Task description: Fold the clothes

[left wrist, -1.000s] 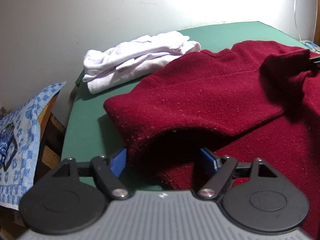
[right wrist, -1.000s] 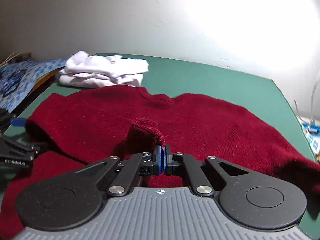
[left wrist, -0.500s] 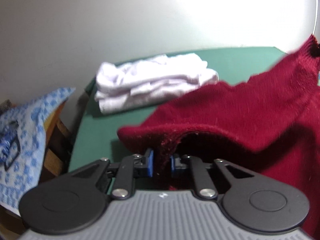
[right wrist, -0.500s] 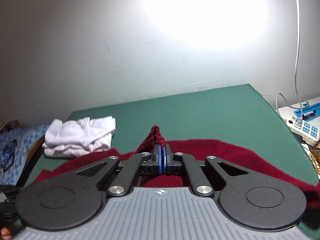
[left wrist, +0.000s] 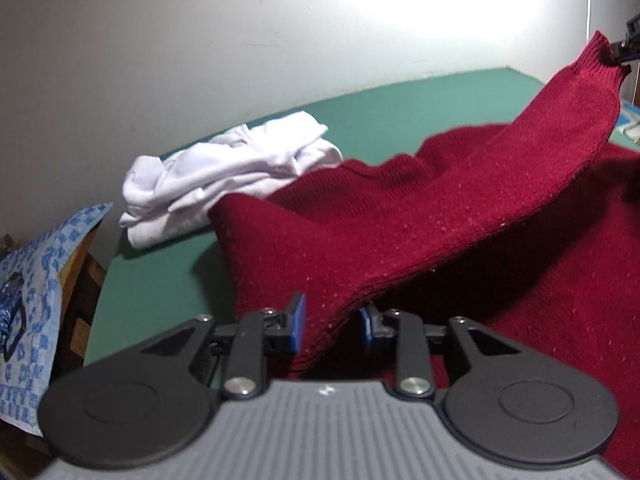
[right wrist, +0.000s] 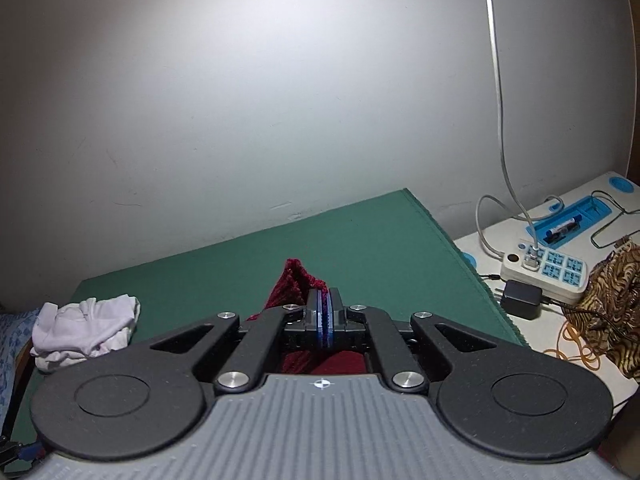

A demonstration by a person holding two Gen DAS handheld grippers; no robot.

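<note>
Gripping 1 red sweater (left wrist: 400, 216): right gripper (right wrist: 325, 314) jaws clenched | left gripper (left wrist: 332, 322) jaws opening around it | 1 white garment (left wrist: 224, 176)

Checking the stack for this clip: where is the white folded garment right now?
The white garment lies on the green table near its far-left corner by the wall, just beyond the red sweater.

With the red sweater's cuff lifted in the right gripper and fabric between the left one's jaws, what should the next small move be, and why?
Probably carry the cuff across the sweater's body and lay the sleeve down. The right gripper is shut on the red sweater, its cuff raised above the green table. The left gripper is opening with fabric between its pads, so it seems to be letting go.
</note>
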